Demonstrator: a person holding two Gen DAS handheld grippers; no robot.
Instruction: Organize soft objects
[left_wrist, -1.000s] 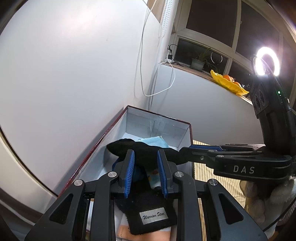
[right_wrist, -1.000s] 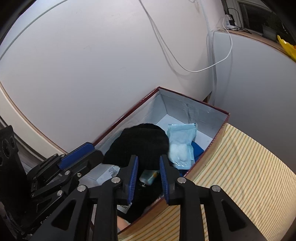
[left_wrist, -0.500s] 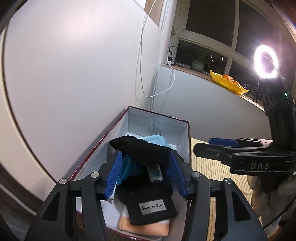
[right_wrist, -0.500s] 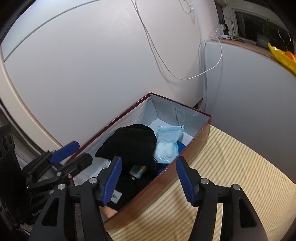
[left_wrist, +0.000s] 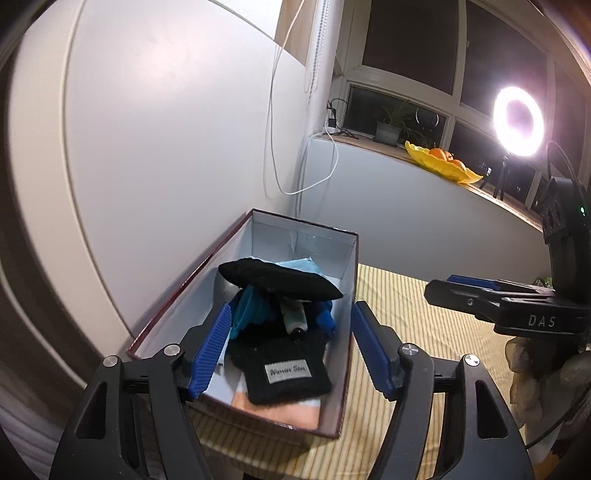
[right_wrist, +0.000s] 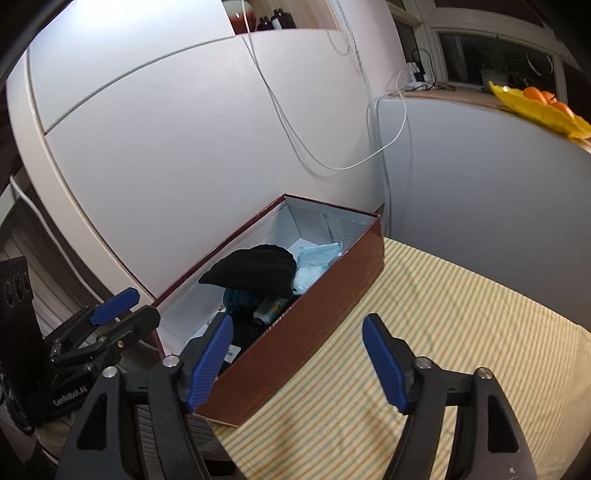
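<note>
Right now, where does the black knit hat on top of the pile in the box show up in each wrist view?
Left wrist: black knit hat sits centre frame, atop the pile, above the blue pads.
Right wrist: the hat lies left of centre, inside the box, beyond the left pad.
Shared landmark: the dark red box on the striped mat.
</note>
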